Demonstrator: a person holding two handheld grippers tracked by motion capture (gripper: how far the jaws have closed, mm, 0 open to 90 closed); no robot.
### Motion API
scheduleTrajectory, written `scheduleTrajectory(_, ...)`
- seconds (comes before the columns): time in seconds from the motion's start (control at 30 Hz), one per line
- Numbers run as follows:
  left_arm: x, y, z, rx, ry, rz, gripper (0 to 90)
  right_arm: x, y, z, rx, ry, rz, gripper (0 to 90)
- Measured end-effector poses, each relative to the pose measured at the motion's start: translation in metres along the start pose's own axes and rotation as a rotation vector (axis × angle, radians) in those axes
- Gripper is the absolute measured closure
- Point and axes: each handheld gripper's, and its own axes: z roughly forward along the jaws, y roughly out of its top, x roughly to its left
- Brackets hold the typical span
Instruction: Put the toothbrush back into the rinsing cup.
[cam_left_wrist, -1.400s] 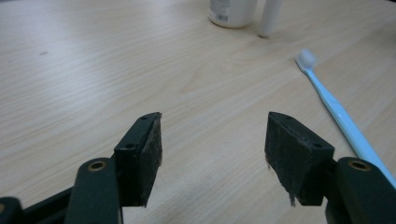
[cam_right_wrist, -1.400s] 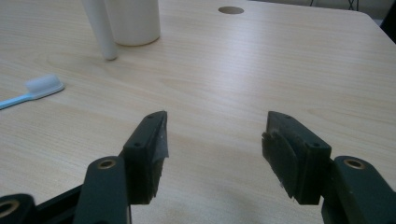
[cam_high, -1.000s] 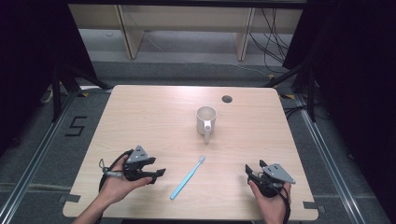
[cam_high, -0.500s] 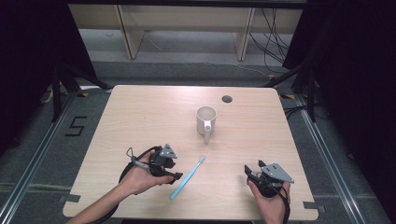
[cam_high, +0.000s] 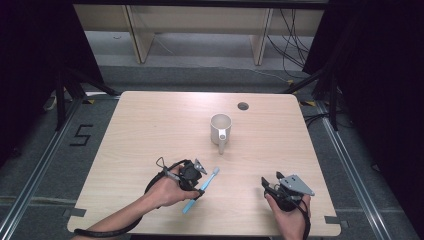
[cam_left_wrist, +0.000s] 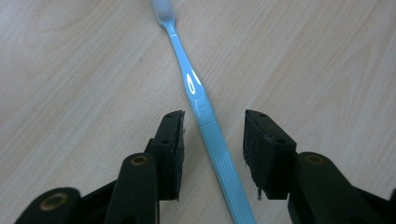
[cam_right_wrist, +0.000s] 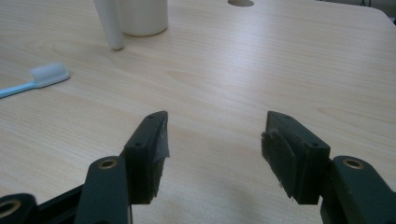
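A light blue toothbrush with white bristles lies flat on the wooden table, head toward the mug. My left gripper straddles its handle. The jaws have just been closing, and a gap shows on each side of the handle, so the pads do not press on it. A white mug stands upright mid-table, handle toward the person. My right gripper rests at the near right, open with bare table between its jaws. The toothbrush head lies far to its left.
A round cable hole sits in the table near the far edge. A wooden shelf frame stands on the floor beyond the table. Dark curtains hang at both sides.
The left hand has moved right across the table to the toothbrush, and its jaws have narrowed around the handle. The right hand has kept still.
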Motion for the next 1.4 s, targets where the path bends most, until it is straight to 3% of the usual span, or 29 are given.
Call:
scheduleTrajectory(0.03, 0.0, 0.0, 0.001, 0.01, 0.0, 0.006, 59.4, -0.004, 0.0, 0.001, -0.017, -0.007, -0.048, 41.2)
scheduleTrajectory(0.2, 0.0, 0.002, 0.006, 0.054, -0.005, 0.009, 62.8, -0.004, 0.001, 0.001, -0.008, -0.008, -0.065, 41.2)
scheduleTrajectory(0.23, 0.0, 0.002, 0.007, 0.059, -0.006, 0.015, 62.8, -0.004, 0.001, 0.001, -0.008, -0.008, -0.065, 41.2)
scheduleTrajectory(0.27, -0.001, 0.003, 0.009, 0.066, -0.009, -0.006, 63.8, -0.004, 0.0, 0.002, -0.017, -0.012, -0.067, 41.2)
scheduleTrajectory(0.5, -0.003, 0.004, 0.013, 0.083, -0.013, 0.001, 66.6, -0.004, 0.001, 0.001, -0.01, -0.01, -0.067, 41.1)
scheduleTrajectory(0.6, -0.002, 0.005, 0.013, 0.093, -0.001, 0.019, 69.0, -0.003, 0.0, 0.001, -0.011, -0.008, -0.046, 41.1)
scheduleTrajectory(0.67, -0.002, 0.005, 0.013, 0.096, -0.002, 0.023, 70.4, -0.004, 0.001, 0.001, -0.016, -0.012, -0.066, 41.1)
scheduleTrajectory(0.9, -0.002, 0.005, 0.014, 0.11, 0.01, 0.037, 74.4, -0.004, 0.001, 0.001, -0.006, -0.009, -0.061, 41.1)
scheduleTrajectory(1.4, -0.001, 0.003, 0.016, 0.123, 0.071, 0.094, 76.7, -0.003, 0.001, 0.002, -0.011, -0.011, -0.062, 41.2)
